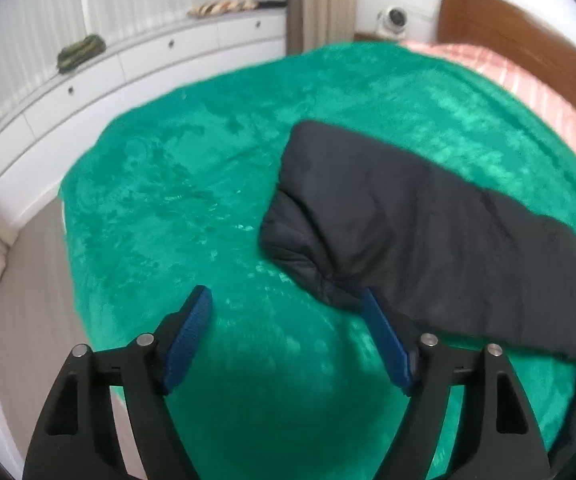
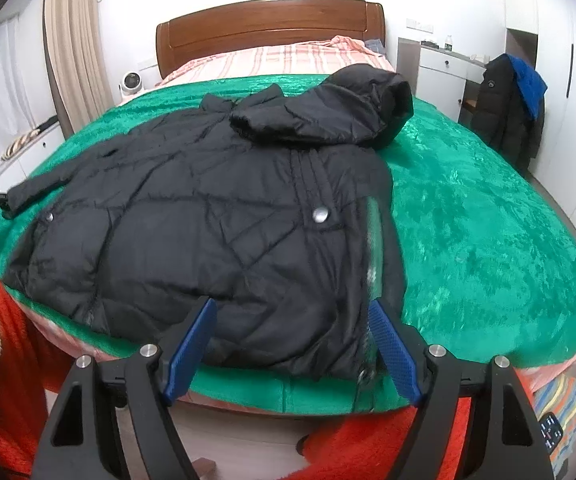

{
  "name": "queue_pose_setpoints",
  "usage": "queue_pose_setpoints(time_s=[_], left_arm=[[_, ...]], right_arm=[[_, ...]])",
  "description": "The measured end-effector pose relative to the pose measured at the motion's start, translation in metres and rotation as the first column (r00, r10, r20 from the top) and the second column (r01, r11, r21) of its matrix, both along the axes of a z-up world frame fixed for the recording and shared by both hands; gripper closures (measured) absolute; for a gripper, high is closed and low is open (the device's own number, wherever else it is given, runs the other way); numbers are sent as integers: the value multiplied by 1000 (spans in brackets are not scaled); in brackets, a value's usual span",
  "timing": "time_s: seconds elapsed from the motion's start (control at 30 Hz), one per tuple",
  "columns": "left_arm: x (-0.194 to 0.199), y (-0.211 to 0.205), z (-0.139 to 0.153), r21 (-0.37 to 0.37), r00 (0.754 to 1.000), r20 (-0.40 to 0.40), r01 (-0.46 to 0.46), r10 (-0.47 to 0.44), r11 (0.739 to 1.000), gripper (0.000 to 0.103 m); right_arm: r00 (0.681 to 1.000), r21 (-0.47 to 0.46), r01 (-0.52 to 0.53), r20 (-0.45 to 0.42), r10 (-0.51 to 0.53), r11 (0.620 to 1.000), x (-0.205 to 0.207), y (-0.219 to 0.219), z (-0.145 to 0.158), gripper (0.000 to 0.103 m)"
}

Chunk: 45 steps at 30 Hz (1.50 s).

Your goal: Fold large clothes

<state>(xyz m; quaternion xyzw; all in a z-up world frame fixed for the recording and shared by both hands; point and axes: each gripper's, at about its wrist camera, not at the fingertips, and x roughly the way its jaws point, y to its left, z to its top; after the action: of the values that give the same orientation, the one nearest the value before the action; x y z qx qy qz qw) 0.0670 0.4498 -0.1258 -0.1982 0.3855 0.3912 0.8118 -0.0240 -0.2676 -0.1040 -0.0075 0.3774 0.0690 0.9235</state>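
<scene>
A black jacket (image 2: 207, 216) lies spread on the green blanket (image 2: 480, 232) of the bed, close to the foot edge, with its hem along this edge and its hood (image 2: 340, 108) turned toward the headboard (image 2: 271, 28). One sleeve (image 1: 428, 220) goes out toward the window side of the bed. The left gripper (image 1: 285, 300) stands just beside the cuff of this sleeve; its jaws are wide and hold nothing, and only the blanket is between them, though one blue pad (image 1: 384, 340) is very near to the cuff, perhaps touching it. The right gripper (image 2: 292, 312) is over the hem near the zipper side; its jaws are also wide and empty, the cloth is only under them. I judge that the fold is not yet begun and the next move is to take the sleeve and the hem. Several things could go wrong here. The jacket is thick and slippery, so a shallow pinch could slide off when it is lifted. The left pads could close on the plush blanket together with the cuff and pull the blanket up. The hem is so near the foot edge that a pull toward the person could drag the jacket off the bed. Also the puffed filling could push the fold open again.
</scene>
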Motion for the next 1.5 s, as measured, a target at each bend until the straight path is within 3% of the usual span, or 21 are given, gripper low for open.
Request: queue_pose_setpoints(time_s=[0.07, 0.13, 0.27, 0.37, 0.43, 0.5, 0.53, 0.57, 0.63, 0.67, 0.77, 0.87, 0.93, 1.0, 1.1, 1.17, 1.27, 1.3, 1.37, 1.43, 1.5], left_arm=[[-12, -21, 11, 3, 998, 44, 49, -49, 999, 21], [-19, -41, 19, -8, 992, 86, 90, -89, 996, 17], [-26, -104, 28, -26, 958, 200, 216, -207, 976, 7], [-22, -145, 19, 35, 939, 206, 273, -274, 961, 5], [-16, -163, 7, 71, 937, 160, 303, -311, 950, 5], [-14, -172, -3, 89, 940, 126, 308, -317, 947, 5], [-14, -175, -7, 96, 939, 115, 315, -324, 944, 5], [-14, -176, -12, 103, 938, 96, 324, -334, 940, 5], [-17, -175, -16, 102, 936, 81, 333, -342, 937, 5], [-18, -173, -17, 95, 936, 85, 334, -342, 938, 5], [-15, -164, -20, 57, 943, 107, 312, -316, 948, 5], [-15, -165, -23, 48, 943, 110, 311, -315, 949, 5], [-14, -169, -22, 58, 941, 107, 318, -322, 946, 5], [-13, -172, -23, 62, 940, 102, 322, -327, 945, 5], [-12, -174, -27, 60, 943, 82, 319, -323, 946, 5], [-11, -175, -29, 66, 945, 66, 317, -321, 946, 5], [-9, -174, -32, 65, 947, 44, 315, -318, 947, 5], [-9, -173, -33, 60, 948, 40, 315, -317, 947, 5], [-9, -171, -36, 40, 950, 40, 307, -309, 951, 5], [-11, -168, -36, 22, 952, 59, 300, -301, 954, 4], [-11, -167, -36, 13, 951, 82, 300, -300, 954, 2]], right_arm=[[999, -28, -16, 36, 17, 999, 14, -5, 17, 10], [996, -99, -37, 81, 45, 994, 36, -3, 35, 7], [969, -251, -150, 153, 192, 956, 97, 31, 61, 0], [939, -387, -266, 104, 329, 883, 159, 76, 43, 0], [949, -489, -255, 42, 314, 834, 208, 97, 13, 1], [962, -508, -233, 5, 273, 829, 239, 100, -4, 11], [962, -453, -250, -13, 274, 856, 247, 94, -3, 48], [968, -382, -236, -16, 249, 893, 253, 83, 5, 74], [988, -234, -123, 62, 141, 964, 251, 43, 39, 74], [990, -176, -76, 101, 95, 981, 247, 21, 56, 75], [967, -43, 126, 229, -113, 991, 225, -70, 121, 76], [899, 52, 318, 299, -319, 947, 196, -166, 166, 77], [854, 59, 432, 294, -429, 900, 184, -222, 178, 77], [815, 42, 527, 256, -519, 849, 174, -265, 173, 81], [759, 1, 639, 161, -631, 769, 158, -314, 132, 88], [733, -38, 678, 113, -671, 734, 151, -326, 101, 88], [731, 39, 682, -12, -682, 730, 140, -335, 57, 84], [736, 66, 677, -39, -676, 733, 137, -332, 47, 71], [748, 130, 663, -58, -661, 738, 125, -325, 30, 30], [775, 195, 626, -50, -630, 755, 110, -297, 19, 24], [825, 222, 558, -49, -563, 799, 104, -262, 5, 24]])
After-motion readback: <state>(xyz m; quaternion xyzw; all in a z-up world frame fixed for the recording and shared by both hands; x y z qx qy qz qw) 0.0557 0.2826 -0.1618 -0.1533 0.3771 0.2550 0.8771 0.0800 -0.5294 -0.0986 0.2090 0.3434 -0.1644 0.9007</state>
